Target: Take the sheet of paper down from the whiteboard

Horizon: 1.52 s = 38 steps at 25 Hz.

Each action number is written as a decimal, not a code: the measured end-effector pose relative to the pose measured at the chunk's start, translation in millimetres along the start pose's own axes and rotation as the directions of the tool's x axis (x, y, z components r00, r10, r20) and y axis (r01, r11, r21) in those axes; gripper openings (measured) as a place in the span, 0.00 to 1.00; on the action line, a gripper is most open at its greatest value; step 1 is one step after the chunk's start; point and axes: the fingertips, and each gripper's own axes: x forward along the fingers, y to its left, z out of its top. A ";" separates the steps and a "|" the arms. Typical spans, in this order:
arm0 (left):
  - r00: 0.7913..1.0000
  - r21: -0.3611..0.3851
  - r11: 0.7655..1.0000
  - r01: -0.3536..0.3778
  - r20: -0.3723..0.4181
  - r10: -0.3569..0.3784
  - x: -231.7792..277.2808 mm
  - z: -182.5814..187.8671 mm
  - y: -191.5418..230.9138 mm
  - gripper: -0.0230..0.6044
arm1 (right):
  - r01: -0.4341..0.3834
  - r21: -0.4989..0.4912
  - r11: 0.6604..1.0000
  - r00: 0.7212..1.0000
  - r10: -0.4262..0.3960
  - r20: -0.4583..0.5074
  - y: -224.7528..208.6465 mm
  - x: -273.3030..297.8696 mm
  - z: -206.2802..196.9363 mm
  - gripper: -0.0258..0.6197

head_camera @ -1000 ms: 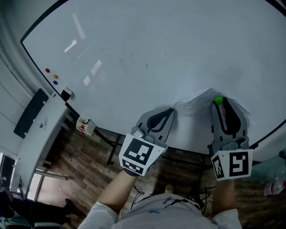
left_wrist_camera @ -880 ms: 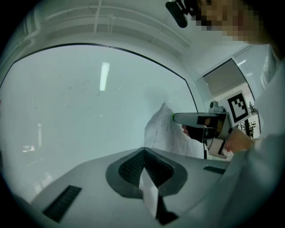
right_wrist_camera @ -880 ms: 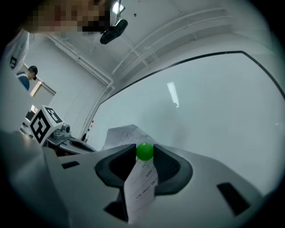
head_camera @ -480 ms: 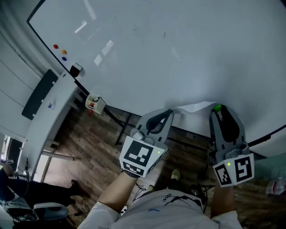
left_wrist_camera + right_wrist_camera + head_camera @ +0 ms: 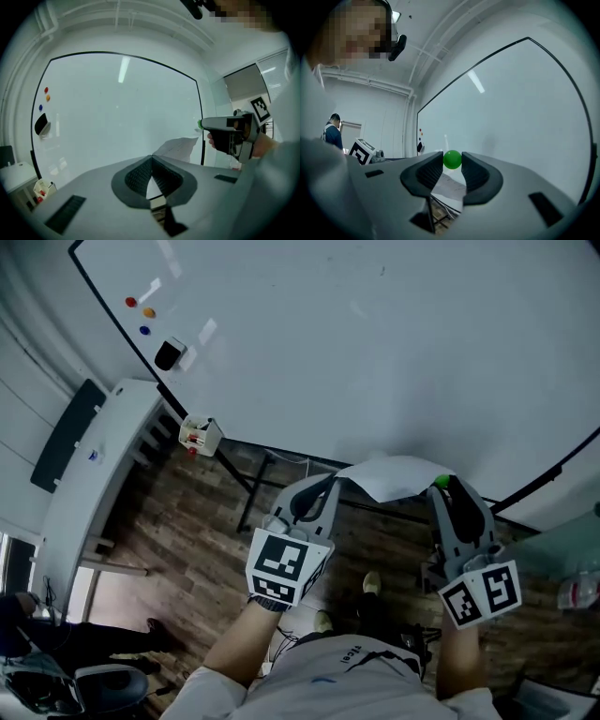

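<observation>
The sheet of paper [image 5: 394, 476] appears clear of the whiteboard [image 5: 375, 352]. One corner is pinched in the closed left gripper [image 5: 335, 479] for carrying. A green ball [image 5: 452, 159], presumably its magnet, is clamped in the right gripper [image 5: 442, 486], just beside the sheet's far end.

Head view steeply down; both gripper views level, facing whiteboard [image 5: 375, 352] (shared by all).

Paper [image 5: 394, 476] before whiteboard [image 5: 375, 352], magnet [image 5: 441, 482] right (eraser [image 5: 169, 354] far left).
</observation>
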 end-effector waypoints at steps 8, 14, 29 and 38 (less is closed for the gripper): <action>1.000 0.064 0.998 -0.013 -0.003 0.013 -59.6 -17.6 4.3 0.06 | 0.036 0.005 0.999 0.999 -0.036 -0.018 49.4 -31.7 -12.0 0.24; 1.000 0.058 0.998 -0.010 0.025 0.009 -76.0 -9.0 4.5 0.06 | 0.002 -0.041 0.999 0.999 -0.003 -0.035 72.4 -27.5 -7.8 0.24; 0.998 0.073 0.997 -0.036 0.056 0.032 -92.4 4.0 0.4 0.06 | -0.063 -0.077 0.995 0.997 0.059 -0.047 96.5 -26.8 -2.6 0.24; 0.998 0.083 0.996 -0.030 0.051 0.026 -95.8 5.7 -1.9 0.06 | -0.064 -0.099 0.993 0.997 0.060 -0.044 104.4 -31.9 0.7 0.24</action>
